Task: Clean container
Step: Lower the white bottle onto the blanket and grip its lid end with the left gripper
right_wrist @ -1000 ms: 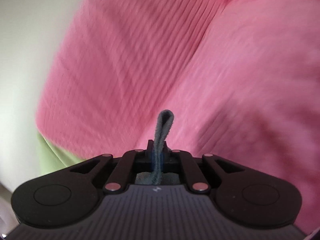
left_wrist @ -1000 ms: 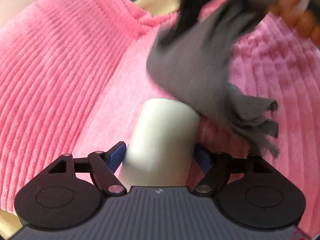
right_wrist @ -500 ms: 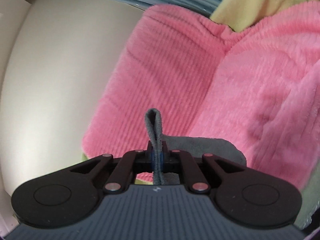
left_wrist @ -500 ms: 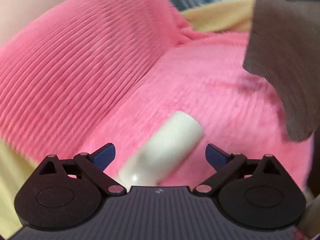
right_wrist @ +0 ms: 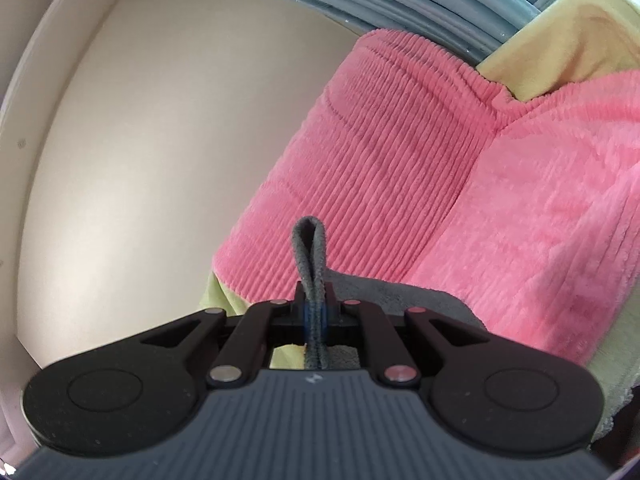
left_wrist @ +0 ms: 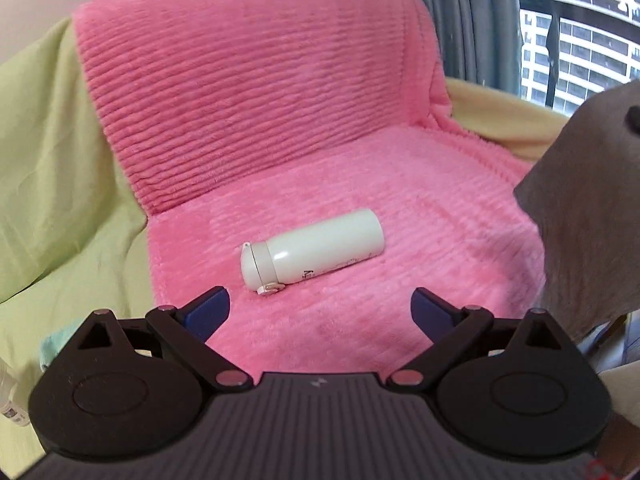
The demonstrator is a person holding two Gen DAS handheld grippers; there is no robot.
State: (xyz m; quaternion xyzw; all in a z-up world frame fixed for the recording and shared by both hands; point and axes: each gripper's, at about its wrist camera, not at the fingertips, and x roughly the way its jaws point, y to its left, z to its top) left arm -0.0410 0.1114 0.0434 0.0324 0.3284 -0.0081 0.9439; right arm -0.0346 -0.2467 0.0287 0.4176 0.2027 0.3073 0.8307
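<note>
A white flask (left_wrist: pixel 312 250) lies on its side on the pink blanket (left_wrist: pixel 280 120), cap toward the left. My left gripper (left_wrist: pixel 320 308) is open and empty, a little in front of the flask and apart from it. My right gripper (right_wrist: pixel 314 312) is shut on a grey cloth (right_wrist: pixel 308 256); a loop of it sticks up between the jaws and the rest hangs below. The cloth also shows in the left wrist view (left_wrist: pixel 588 208) at the right edge. The flask is not visible in the right wrist view.
The pink blanket covers the seat and back of a chair draped in yellow-green fabric (left_wrist: pixel 52 168). A beige wall (right_wrist: pixel 140 140) is to the left, grey curtains (left_wrist: pixel 476 16) and a window (left_wrist: pixel 580 28) behind. A small clear bottle (left_wrist: pixel 8 396) is at the left edge.
My left gripper has let go of the flask and pulled back; the flask now lies on the blanket. My right gripper has drawn the cloth away to the right.
</note>
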